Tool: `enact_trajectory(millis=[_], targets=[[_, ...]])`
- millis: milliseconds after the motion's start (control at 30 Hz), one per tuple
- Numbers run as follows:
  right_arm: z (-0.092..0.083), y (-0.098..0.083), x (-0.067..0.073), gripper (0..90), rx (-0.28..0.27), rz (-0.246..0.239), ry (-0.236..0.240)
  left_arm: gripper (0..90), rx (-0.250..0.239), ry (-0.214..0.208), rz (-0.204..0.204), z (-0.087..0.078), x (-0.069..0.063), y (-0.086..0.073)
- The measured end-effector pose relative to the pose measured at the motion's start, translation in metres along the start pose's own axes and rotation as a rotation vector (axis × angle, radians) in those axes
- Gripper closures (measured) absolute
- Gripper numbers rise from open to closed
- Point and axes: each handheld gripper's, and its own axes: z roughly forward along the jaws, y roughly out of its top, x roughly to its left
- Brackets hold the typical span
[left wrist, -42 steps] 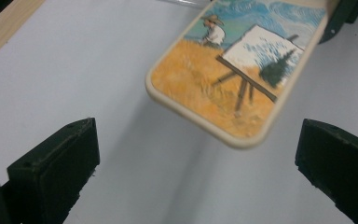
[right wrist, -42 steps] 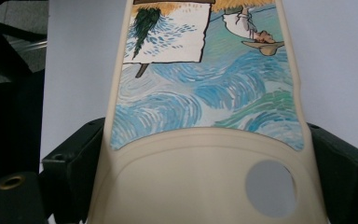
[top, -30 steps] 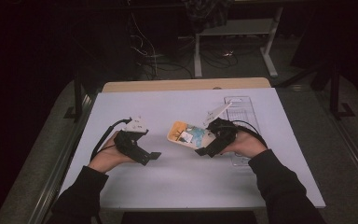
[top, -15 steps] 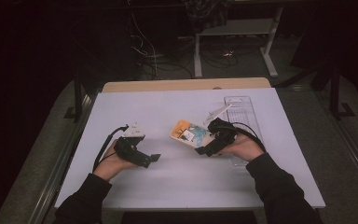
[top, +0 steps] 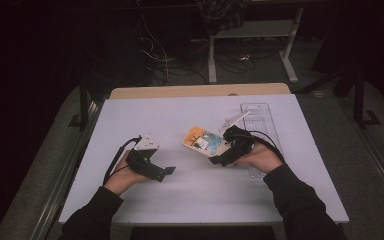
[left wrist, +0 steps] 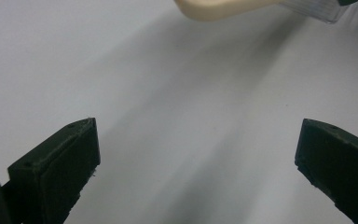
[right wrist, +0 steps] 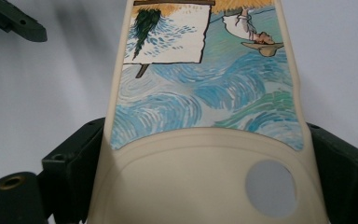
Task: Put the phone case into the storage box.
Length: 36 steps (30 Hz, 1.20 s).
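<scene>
The cream, soft-looking plastic phone case [right wrist: 205,140] carries a smooth painted print; the white table top [top: 200,195] looks matt, the black gripper jaws dull plastic.

From above the person's side, the high view looks forward and down over the whole white table [top: 195,195]. The left gripper view skims low across bare tabletop. The right gripper view sits close against the phone case [right wrist: 205,116], which all three views share, its edge topping the left one.
</scene>
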Motion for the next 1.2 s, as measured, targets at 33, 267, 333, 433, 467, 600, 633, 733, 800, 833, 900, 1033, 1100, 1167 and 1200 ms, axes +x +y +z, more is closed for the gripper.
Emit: enact_trajectory(millis=[33,267,333,433,467,600,633,733,800,833,900,1033,1100,1167,1200], targets=[[0.000,0.000,0.000,9.3,0.001,0.002,0.000,0.0,-0.001,0.002,0.006,0.000,0.000,0.000],[0.002,0.000,0.000,9.2,-0.001,-0.006,-0.002,0.0,-0.023,0.010,0.028,-0.001,-0.003,0.003],[0.003,0.000,0.000,9.2,0.004,-0.010,-0.005,0.0,-0.020,0.011,0.034,0.000,-0.003,0.003],[0.003,0.000,0.000,9.2,0.002,-0.010,-0.006,0.0,-0.021,0.024,0.052,0.001,-0.005,0.002],[0.002,0.000,0.000,9.2,0.002,-0.010,-0.006,0.0,-0.023,0.022,0.058,0.002,-0.006,0.002],[0.002,0.000,0.000,9.2,-0.001,-0.013,-0.006,0.0,-0.024,0.042,0.096,0.003,-0.010,0.001],[0.002,0.000,0.000,9.2,-0.001,-0.013,-0.006,0.0,-0.023,0.045,0.106,0.003,-0.009,0.001],[0.003,0.000,0.000,9.3,-0.001,-0.013,-0.008,0.0,-0.022,0.055,0.133,0.003,-0.011,0.001],[0.003,0.001,0.000,9.2,-0.001,-0.014,-0.007,0.0,-0.029,0.061,0.141,0.004,-0.013,0.001],[0.003,0.001,0.000,9.2,0.000,-0.014,-0.008,0.0,-0.026,0.064,0.152,0.004,-0.013,0.001],[0.003,0.001,0.000,9.3,0.002,-0.016,-0.009,0.0,-0.024,0.079,0.185,0.005,-0.016,0.001],[0.003,0.000,0.000,9.3,0.002,-0.015,-0.008,0.0,-0.030,0.096,0.227,0.005,-0.019,0.002],[0.003,0.000,0.000,9.3,0.001,-0.011,-0.006,0.0,-0.032,0.105,0.238,0.006,-0.021,0.001],[0.003,0.000,-0.001,9.3,0.002,-0.013,-0.009,0.0,-0.030,0.108,0.246,0.006,-0.022,0.001],[0.003,0.000,-0.001,9.3,0.001,-0.015,-0.008,0.0,-0.031,0.111,0.252,0.006,-0.022,0.001]])
